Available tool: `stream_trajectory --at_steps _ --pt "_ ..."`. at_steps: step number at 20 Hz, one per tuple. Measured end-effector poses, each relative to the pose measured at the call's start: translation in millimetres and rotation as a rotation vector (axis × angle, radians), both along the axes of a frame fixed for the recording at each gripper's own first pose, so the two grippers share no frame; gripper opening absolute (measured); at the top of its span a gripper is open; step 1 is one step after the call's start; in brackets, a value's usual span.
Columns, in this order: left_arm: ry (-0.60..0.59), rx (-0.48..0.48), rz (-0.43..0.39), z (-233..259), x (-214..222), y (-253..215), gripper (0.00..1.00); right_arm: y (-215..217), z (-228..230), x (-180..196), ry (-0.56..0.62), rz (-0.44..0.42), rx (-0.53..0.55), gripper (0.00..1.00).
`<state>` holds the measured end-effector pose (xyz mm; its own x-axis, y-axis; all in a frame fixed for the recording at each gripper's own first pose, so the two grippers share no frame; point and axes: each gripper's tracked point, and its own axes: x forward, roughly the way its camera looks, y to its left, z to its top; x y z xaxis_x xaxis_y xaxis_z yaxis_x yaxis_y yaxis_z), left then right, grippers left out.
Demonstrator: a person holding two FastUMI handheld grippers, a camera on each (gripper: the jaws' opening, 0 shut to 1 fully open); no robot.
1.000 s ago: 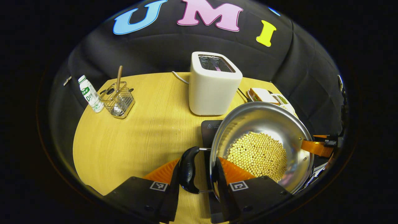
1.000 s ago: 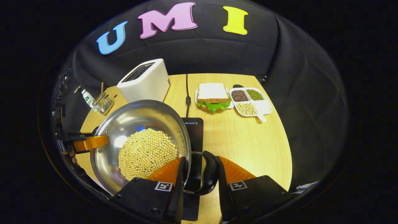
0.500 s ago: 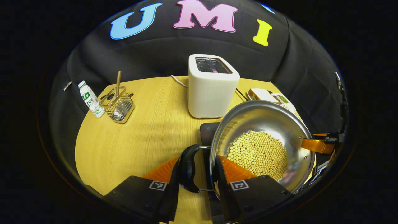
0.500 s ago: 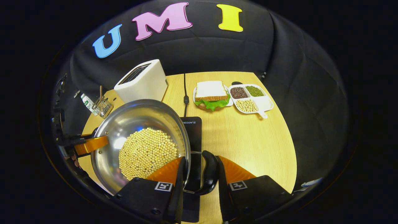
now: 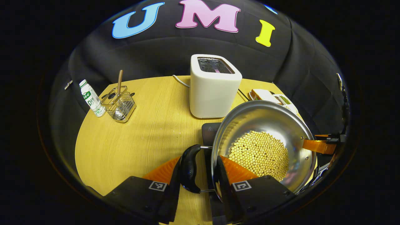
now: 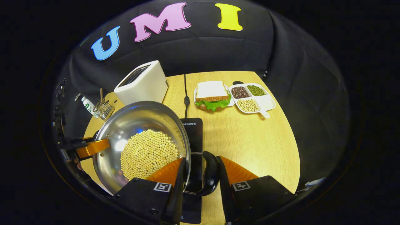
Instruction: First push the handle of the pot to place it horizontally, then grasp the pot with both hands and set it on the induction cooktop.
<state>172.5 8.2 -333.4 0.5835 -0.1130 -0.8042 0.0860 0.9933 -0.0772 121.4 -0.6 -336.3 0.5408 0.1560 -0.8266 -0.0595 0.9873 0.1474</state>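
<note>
A steel pot [image 5: 262, 120] holding soybeans [image 5: 259, 154] is gripped at both black side handles. In the left gripper view my left gripper [image 5: 198, 178] is shut on one handle [image 5: 188, 168] and the rim beside it. In the right gripper view my right gripper [image 6: 200, 181] is shut on the opposite handle [image 6: 211, 173]. The pot [image 6: 134, 122] sits level over the black induction cooktop [image 6: 193, 131], covering most of it; I cannot tell whether it touches. The cooktop's corner [image 5: 208, 131] shows beside the pot. Across the pot, the right gripper [image 5: 322, 145] and the left gripper [image 6: 89, 147] are each seen.
A white toaster [image 5: 214, 90] stands just behind the cooktop on the wooden table [image 5: 131, 140]. A bottle [image 5: 90, 98] and a wire utensil basket [image 5: 120, 104] are at the far left. A sandwich plate [image 6: 213, 95], a divided dish of beans [image 6: 252, 98] and a black cable [image 6: 186, 97] lie behind.
Both grippers keep their hold on the handles. The pot has drifted only slightly over the cooktop, and the background has shifted a little in both views.
</note>
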Motion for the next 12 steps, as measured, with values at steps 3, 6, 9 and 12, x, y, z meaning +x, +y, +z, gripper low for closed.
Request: stream_trajectory --at_steps 3,6,9,12 --pt "-0.01 -0.001 -0.017 0 1 -2 0.64 0 0 -1 0.007 -0.014 0.015 0.57" --pt "-0.053 -0.017 -0.021 14 1 -8 0.8 1 5 -4 0.011 -0.037 0.046 0.72" --pt "-0.09 0.005 -0.014 24 1 -6 0.96 -4 9 -3 -0.012 -0.056 0.029 0.99" --pt "-0.121 0.013 -0.017 42 -4 -7 0.96 2 26 -5 -0.053 -0.055 0.04 0.99"
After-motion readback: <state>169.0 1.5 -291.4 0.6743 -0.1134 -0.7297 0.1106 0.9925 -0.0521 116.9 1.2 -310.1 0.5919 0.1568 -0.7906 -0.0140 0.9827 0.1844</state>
